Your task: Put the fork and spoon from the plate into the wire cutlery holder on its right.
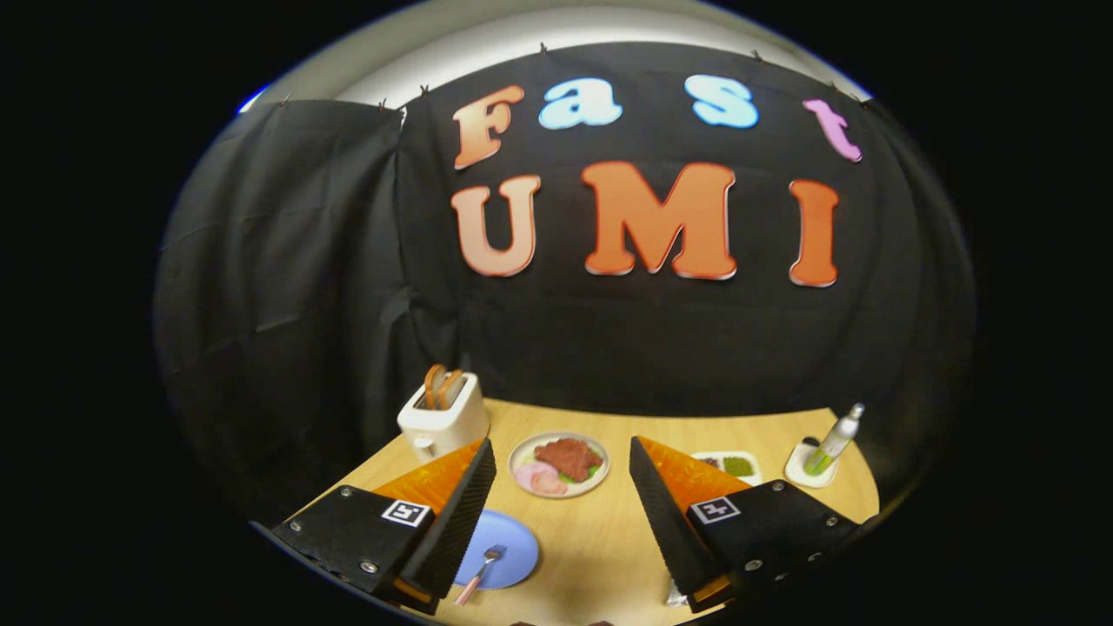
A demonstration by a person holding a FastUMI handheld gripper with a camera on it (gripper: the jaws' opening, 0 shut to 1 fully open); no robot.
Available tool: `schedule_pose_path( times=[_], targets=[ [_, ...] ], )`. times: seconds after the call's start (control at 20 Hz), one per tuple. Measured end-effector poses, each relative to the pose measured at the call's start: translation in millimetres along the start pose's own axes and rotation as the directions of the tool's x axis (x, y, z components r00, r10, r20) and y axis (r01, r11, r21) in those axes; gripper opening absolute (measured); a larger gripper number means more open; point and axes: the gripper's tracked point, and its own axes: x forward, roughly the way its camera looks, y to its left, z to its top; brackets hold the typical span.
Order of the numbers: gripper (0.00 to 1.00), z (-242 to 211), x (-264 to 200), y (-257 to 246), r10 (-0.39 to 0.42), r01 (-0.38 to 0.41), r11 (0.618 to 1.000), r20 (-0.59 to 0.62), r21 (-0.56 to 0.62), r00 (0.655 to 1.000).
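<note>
On the wooden table (600,556) the gripper (563,496) hangs with its two fingers wide apart and nothing between them. Beside the left finger (452,522) lies a blue plate (513,543) with a fork (483,569) resting on it, tines pointing away. Beyond the fingertips sits a plate of food (558,465), a white toaster (443,416) with two slices to its left, and a small tray (730,465) and a spray bottle (833,439) to the right.

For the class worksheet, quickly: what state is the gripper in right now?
Gripper: open, holding nothing; its ribbed black fingers stand wide apart above the wooden table, with the pink-handled fork on the round blue plate beside the left one.
</note>
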Motion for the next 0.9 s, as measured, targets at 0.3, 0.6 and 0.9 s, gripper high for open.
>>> schedule_pose_path(
  times=[0.3,0.6,0.9],
  targets=[
    [0.93,-81,23,44,0.041,-0.042,0.999,-0.332,0.004,0.943],
    [0.93,-146,29,77,0.044,-0.046,0.999,-0.533,0.009,0.845],
    [0.90,-216,26,95,0.077,-0.035,0.997,-0.715,0.074,0.695]
  ],
)
